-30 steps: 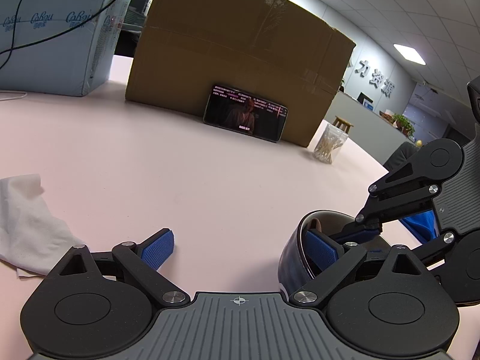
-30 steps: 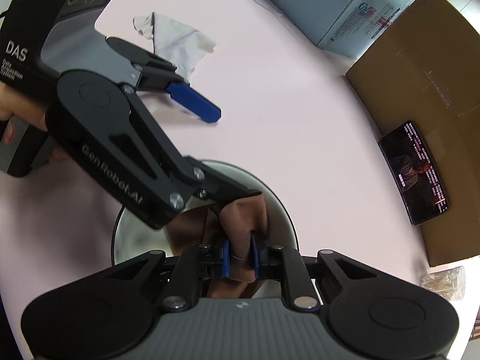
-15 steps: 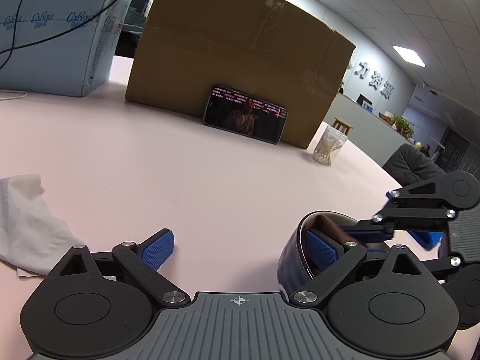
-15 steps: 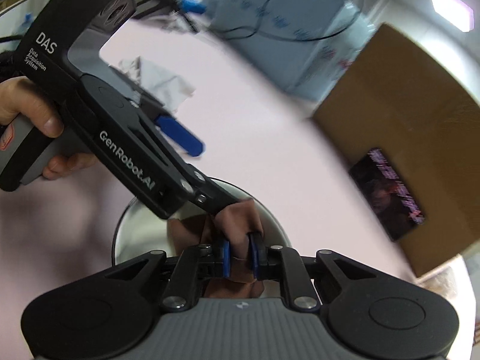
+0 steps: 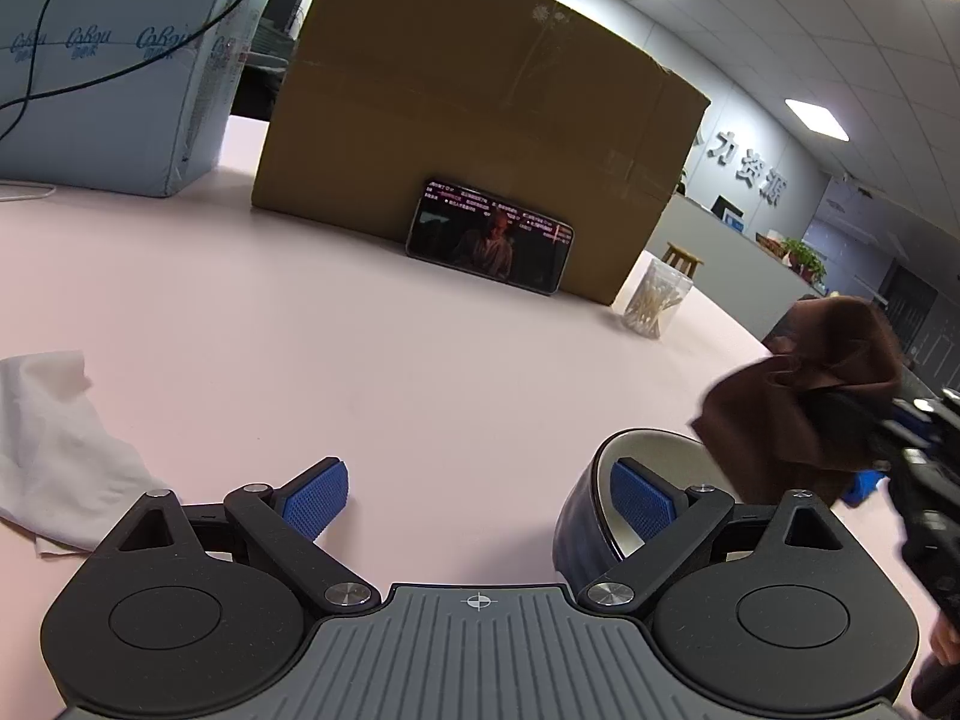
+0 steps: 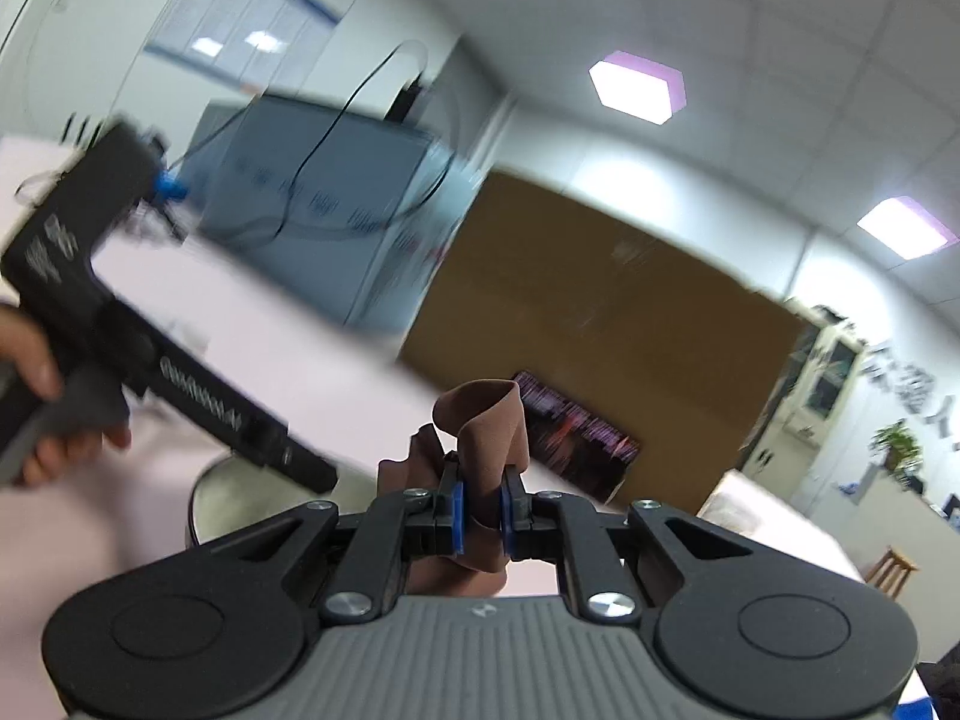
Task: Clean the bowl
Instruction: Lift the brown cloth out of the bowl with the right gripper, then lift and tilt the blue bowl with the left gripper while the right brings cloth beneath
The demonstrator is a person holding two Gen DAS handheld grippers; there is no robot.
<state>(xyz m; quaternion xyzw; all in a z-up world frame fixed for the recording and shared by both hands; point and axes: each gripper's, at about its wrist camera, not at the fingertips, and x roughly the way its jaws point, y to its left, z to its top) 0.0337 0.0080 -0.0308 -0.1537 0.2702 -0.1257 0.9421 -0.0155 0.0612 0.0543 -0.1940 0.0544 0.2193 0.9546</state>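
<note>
Your left tongs (image 5: 477, 498) stand wide apart, one blue pad inside the dark bowl (image 5: 591, 516) on the pink table (image 5: 360, 360) at near right. Your right tongs (image 6: 480, 510) are clamped on a brown cloth (image 6: 486, 426), raised just right of the bowl.

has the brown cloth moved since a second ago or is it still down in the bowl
Yes. The brown cloth, pinched in the right gripper, has come up out of the bowl and now hangs above its far rim, rightward.
</note>
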